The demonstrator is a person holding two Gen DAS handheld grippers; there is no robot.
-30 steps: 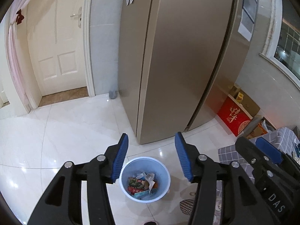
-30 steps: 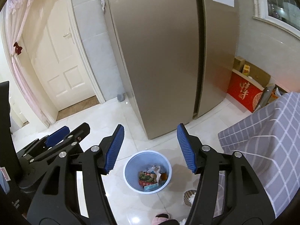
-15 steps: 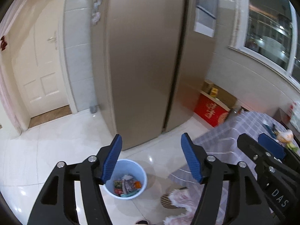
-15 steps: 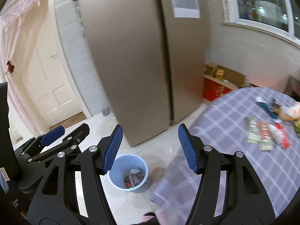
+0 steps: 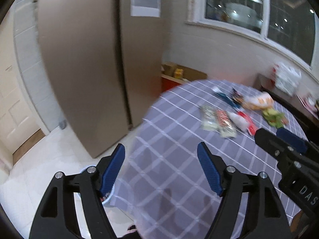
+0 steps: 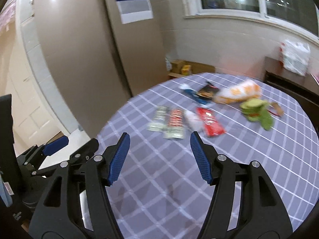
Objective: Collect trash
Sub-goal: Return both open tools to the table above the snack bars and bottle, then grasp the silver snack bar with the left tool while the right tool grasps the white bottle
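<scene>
Checked tablecloth [image 6: 249, 159]: 2 striped wrappers [image 6: 167, 123], 1 red packet [image 6: 211, 122].

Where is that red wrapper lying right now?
In the right wrist view, the red wrapper lies flat on the checked tablecloth, just right of a white crumpled packet and left of the green peels.

White letters "DAS" stand on the right tool's [image 5: 283, 141] black body.
</scene>
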